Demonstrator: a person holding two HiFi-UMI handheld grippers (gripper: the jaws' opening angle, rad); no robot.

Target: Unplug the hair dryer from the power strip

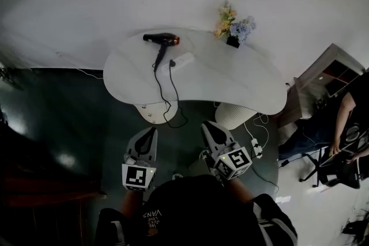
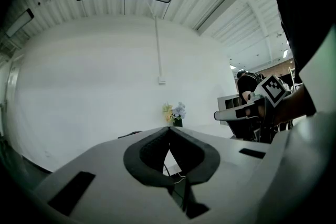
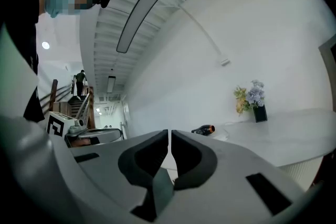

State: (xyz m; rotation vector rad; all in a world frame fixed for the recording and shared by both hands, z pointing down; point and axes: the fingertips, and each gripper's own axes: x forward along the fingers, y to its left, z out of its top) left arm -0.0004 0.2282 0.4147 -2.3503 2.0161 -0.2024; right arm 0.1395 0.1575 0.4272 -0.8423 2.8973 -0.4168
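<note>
Both tongs are shut & hold nothing. L tongs (image 1: 152,131) & R tongs (image 1: 208,126) hang side by side, level, in front of the worktop (image 1: 230,80). They are well apart from it, tips aimed at it. Worktop is white w/ a curvy bean shape. Hair dryer (image 1: 163,39) lies on the worktop's far side, toward its left end; it's black w/ an orange ring at the nose. Power strip (image 1: 181,59), white, lies just beside it, nearer the worktop's middle. Black cord (image 1: 157,80) runs from the dryer over the worktop's near edge, loops below & comes back up to the strip's end. Flowers (image 1: 233,26), yellow & pale blue, stand at the worktop's far edge. White round stool (image 1: 233,115) peeks out under the worktop's near edge.
</note>
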